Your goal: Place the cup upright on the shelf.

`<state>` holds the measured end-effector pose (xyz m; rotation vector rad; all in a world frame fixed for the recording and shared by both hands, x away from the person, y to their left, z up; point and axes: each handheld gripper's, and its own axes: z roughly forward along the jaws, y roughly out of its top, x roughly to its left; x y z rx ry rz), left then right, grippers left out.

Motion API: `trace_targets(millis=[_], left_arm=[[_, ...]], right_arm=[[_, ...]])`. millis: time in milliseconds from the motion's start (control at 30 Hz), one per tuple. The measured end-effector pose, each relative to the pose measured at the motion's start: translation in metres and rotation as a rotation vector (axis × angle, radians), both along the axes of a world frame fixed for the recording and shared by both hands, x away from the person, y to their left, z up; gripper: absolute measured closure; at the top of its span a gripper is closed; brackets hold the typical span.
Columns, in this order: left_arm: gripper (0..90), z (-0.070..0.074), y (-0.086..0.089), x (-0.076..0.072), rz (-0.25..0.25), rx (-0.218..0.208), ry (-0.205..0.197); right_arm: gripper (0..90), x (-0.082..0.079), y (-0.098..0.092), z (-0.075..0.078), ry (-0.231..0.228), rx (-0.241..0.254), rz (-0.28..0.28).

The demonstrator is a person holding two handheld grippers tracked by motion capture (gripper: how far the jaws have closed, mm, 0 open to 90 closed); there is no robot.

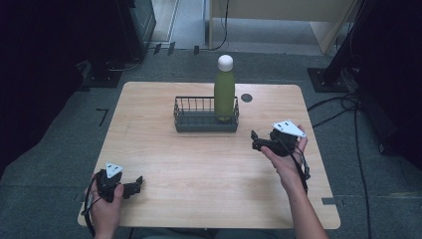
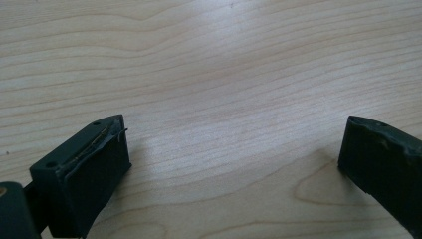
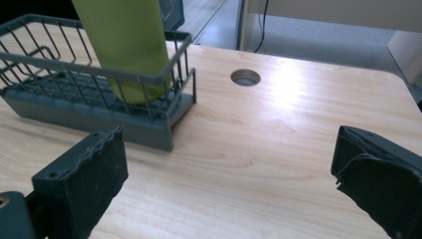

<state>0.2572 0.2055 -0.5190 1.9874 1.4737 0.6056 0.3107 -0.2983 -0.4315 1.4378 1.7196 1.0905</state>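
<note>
The desk (image 1: 199,159) was a pale wood top with a round cable hole (image 3: 245,77) near its far edge. Toward the far middle sat a dark wire basket (image 1: 194,122), and in its right end stood a green bottle (image 1: 224,94) with a white cap (image 1: 225,62), upright and rising well above the rim. It looked like a smooth metal flask: stiff, probably slippery, likely fairly heavy if full, and top-heavy once lifted. The body above the basket wires seemed the best place to pinch, below the taper. The right hand-held gripper (image 1: 255,141) hovered near the basket's right end, jaws spread wide and empty. The left hand-held gripper (image 1: 138,184) sat low at the near left corner, likewise released.
</note>
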Motion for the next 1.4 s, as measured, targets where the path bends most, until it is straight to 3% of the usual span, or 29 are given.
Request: trace_targets(millis=[933, 1400], left_arm=[[0.1, 0.0, 0.0, 0.0, 0.0, 0.001, 0.0], [0.1, 0.0, 0.0, 0.0, -0.001, 0.001, 0.0]], right_arm=[[1.0, -0.056, -0.062, -0.06, 0.114, 0.017, -0.116], [1.0, -0.076, -0.078, -0.085, 0.172, -0.002, -0.152]])
